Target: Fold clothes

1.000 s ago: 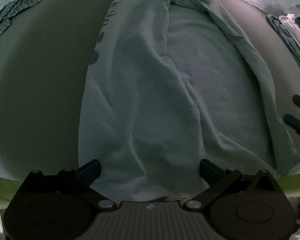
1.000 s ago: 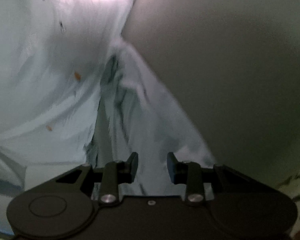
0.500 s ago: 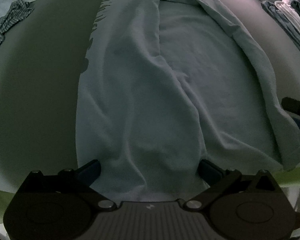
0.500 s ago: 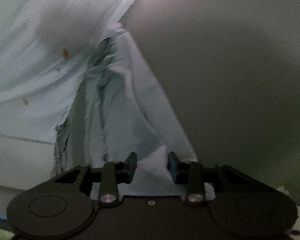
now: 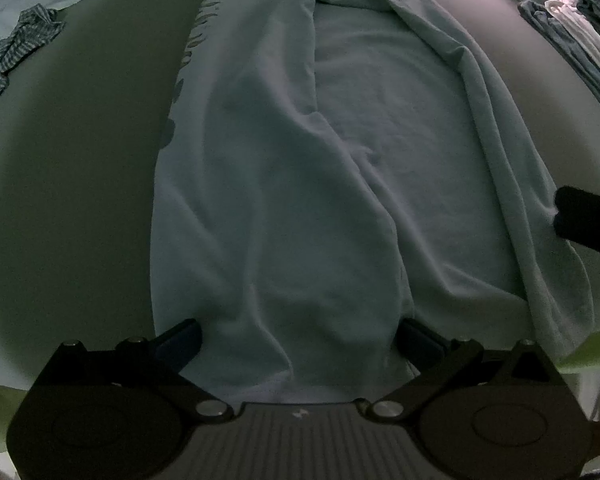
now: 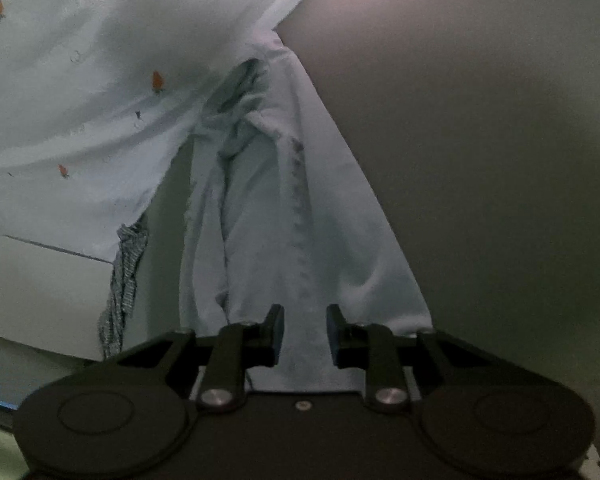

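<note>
A pale blue-grey T-shirt [image 5: 300, 168] lies lengthwise on a dark table [image 5: 80, 160], its two sides folded in toward the middle, with dark print along its left edge. My left gripper [image 5: 298, 340] is wide open at the shirt's near hem, cloth lying between its fingers. The right gripper's dark body [image 5: 588, 220] shows at the shirt's right edge. In the right wrist view the same shirt [image 6: 284, 200] runs away from me. My right gripper [image 6: 305, 334] is partly open, with the shirt's edge between its fingers.
A checked blue cloth [image 5: 16, 52] lies at the table's far left; it also shows in the right wrist view [image 6: 124, 280]. Stacked clothes [image 5: 572, 28] lie at the far right. A light patterned sheet [image 6: 80, 100] hangs beyond the table.
The right gripper has swung and moved in over the shirt's right edge. The left gripper stays open at the hem, moved slightly closer.
</note>
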### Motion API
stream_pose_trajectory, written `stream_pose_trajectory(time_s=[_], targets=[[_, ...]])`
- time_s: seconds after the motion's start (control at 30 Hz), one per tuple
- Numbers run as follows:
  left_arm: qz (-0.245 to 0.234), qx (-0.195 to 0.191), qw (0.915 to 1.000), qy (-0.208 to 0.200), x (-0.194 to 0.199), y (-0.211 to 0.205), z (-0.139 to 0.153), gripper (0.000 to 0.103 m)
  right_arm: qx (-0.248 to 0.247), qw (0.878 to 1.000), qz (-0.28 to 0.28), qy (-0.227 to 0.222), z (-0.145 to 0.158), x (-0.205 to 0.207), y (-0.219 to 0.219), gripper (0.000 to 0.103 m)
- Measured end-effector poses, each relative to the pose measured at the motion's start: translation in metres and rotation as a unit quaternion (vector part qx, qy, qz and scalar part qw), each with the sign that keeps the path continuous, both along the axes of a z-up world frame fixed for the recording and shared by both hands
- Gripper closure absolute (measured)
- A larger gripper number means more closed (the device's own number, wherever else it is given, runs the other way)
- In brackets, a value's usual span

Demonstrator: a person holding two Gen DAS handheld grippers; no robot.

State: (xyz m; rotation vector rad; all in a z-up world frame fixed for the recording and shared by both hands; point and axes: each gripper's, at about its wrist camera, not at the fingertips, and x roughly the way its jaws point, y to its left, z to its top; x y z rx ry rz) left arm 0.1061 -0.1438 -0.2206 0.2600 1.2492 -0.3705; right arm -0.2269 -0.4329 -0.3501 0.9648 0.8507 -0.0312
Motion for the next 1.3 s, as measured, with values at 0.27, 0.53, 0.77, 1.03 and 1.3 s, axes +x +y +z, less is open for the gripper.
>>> stream_pose_trajectory(time_s=[0.27, 0.53, 0.77, 1.03, 1.3], targets=[[-0.001, -0.004, 0.9999, -0.009, -0.008, 0.004, 0.004, 0.000, -0.083, 0.994, 0.048, 0.050, -0.004, 0.035, 0.032, 0.087], [-0.007, -0.003, 0.9999, -0.008, -0.007, 0.008, 0.006, 0.000, -0.067, 0.996, 0.056, 0.022, 0.005, 0.028, 0.032, 0.101], [-0.006, -0.002, 0.9999, -0.010, -0.009, 0.010, 0.009, 0.000, -0.084, 0.991, 0.102, -0.010, 0.024, 0.029, 0.049, 0.101], [-0.004, 0.002, 1.0000, -0.003, -0.005, 0.010, 0.010, 0.000, -0.042, 0.989, 0.133, 0.048, -0.002, 0.038, 0.038, 0.088], [0.039, -0.068, 0.9969, -0.009, 0.018, 0.024, 0.047, 0.000, 0.018, 0.993, 0.110, -0.030, 0.026, 0.063, -0.001, 0.080]])
